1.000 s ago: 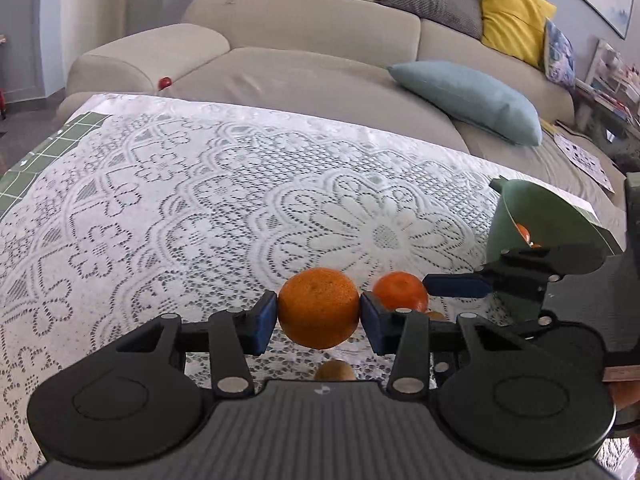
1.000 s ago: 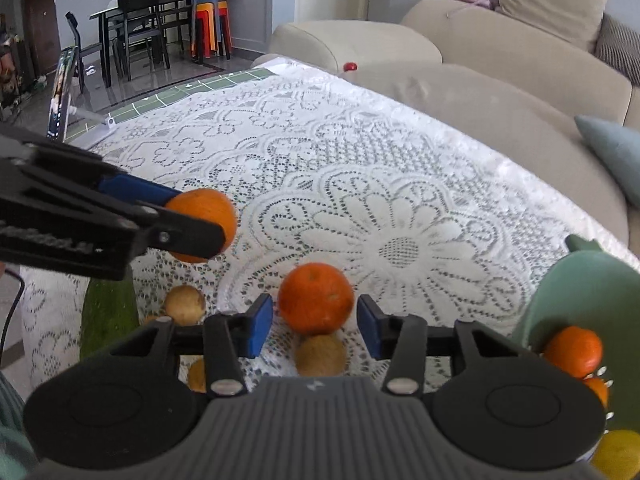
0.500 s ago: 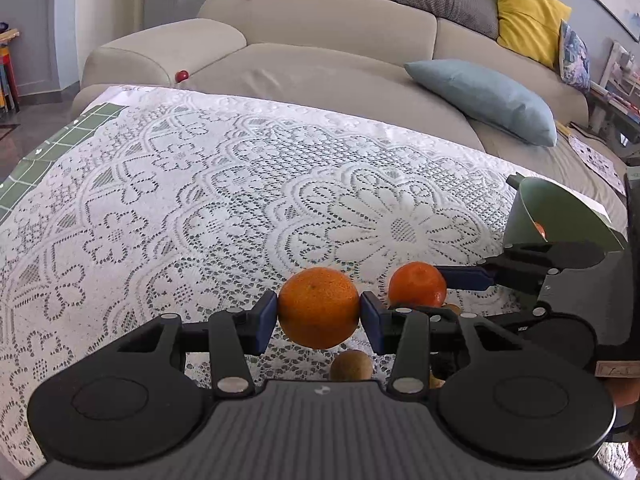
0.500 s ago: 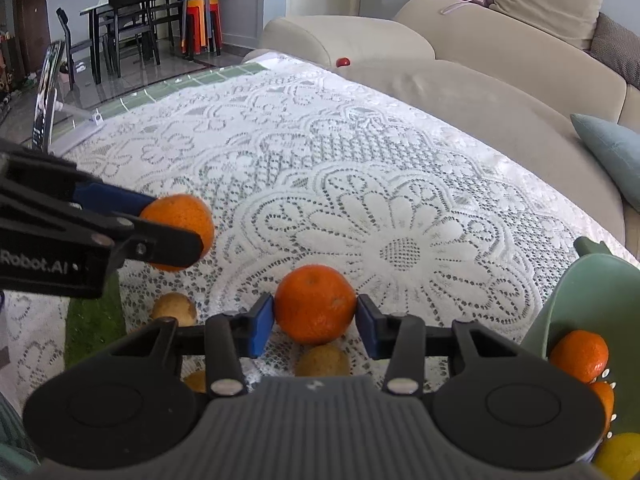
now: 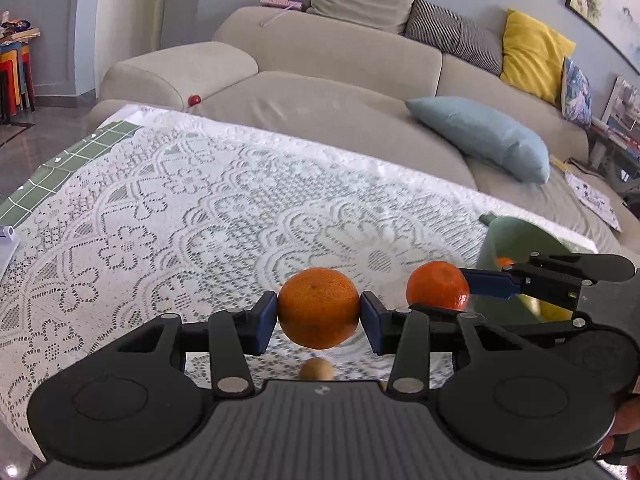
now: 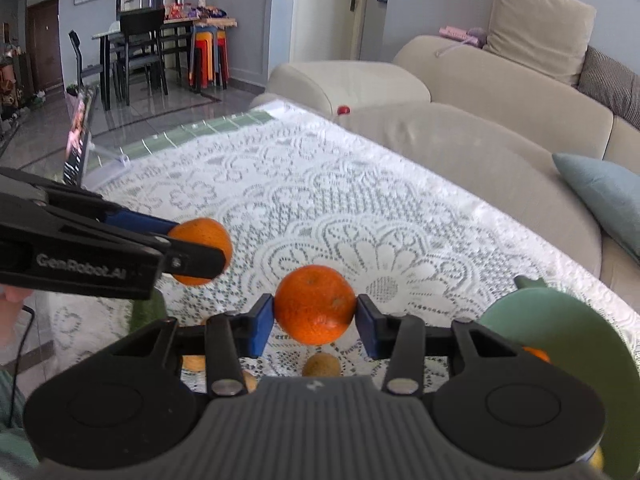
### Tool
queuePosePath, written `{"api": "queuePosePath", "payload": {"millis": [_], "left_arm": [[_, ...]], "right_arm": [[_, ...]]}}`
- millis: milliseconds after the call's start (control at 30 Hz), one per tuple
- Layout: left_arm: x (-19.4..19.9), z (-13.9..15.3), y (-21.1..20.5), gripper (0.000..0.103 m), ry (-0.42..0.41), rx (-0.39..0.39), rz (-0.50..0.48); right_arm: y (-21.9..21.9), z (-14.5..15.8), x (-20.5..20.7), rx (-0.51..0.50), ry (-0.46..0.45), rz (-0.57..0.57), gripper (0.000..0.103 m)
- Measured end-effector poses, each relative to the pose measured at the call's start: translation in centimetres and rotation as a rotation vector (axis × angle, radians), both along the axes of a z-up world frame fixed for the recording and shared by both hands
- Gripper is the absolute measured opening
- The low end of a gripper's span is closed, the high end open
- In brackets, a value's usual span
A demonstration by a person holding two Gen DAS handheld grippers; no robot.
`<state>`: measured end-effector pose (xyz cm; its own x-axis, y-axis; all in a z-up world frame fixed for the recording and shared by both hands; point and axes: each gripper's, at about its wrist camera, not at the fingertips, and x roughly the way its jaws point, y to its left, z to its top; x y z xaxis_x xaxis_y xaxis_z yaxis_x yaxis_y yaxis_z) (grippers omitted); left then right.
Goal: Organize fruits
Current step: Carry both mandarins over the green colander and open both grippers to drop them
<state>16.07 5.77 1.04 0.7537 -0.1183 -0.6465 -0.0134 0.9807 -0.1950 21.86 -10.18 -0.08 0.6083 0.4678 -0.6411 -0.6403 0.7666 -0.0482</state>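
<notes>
While some fruit already sits in the green bowl [image 6: 560,332], our left gripper [image 5: 319,316] and right gripper [image 6: 315,314] each pinch an orange, and small brown fruits [image 6: 321,365] wait on the table [image 6: 320,200].

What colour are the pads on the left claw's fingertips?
Blue pads, pressed on the orange on both sides; clearest in the left wrist view.

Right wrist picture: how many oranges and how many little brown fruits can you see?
Oranges: 3. One orange is in the right hand-held gripper, one is in the left hand-held gripper, and one is peeking from the green bowl.
Brown fruits: 3
Total: 6
</notes>
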Motion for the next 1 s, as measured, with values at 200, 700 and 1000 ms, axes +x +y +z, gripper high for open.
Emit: {"api": "queuePosePath", "payload": {"millis": [200,700,1000], "left_arm": [[-0.5,2.2,-2.1,0.051,-0.026,-0.010,-0.011],[0.0,4.9,-10.9,0.051,-0.054,-0.003,-0.167],[1.9,4.0,-15.4,0.051,-0.002,-0.014,-0.249]], "right_arm": [[-2.1,2.7,-1.6,0.047,-0.026,-0.005,0.042],[-10.8,5.9,-3.5,0.058,-0.055,-0.127,0.042],[-14.6,5.0,-3.0,0.016,-0.038,-0.184,0.042]]}}
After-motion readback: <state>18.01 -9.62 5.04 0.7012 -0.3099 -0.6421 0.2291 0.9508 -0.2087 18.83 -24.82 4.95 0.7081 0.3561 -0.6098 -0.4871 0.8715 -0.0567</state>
